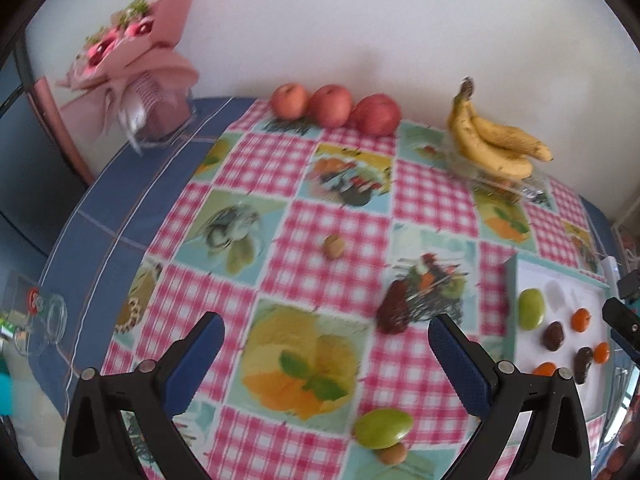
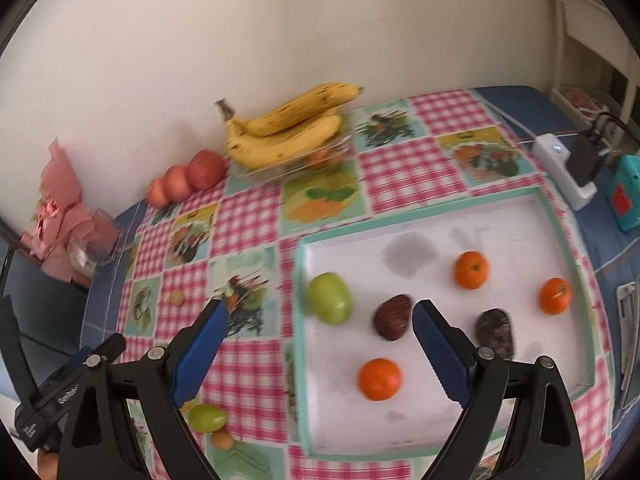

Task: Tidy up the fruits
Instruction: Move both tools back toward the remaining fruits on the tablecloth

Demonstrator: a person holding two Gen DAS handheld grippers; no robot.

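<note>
Both jaws stand open and empty — the left gripper faces loose fruit on the tabletop; the right gripper hovers over the tray, likely the collection point.

Left gripper spread wide above checked cloth.

Empty between pads. Dark fruit just inside right finger; green fruit touching small brown one near bottom. Apples and bananas along wall. Tray at right with mixed fruit.
</note>
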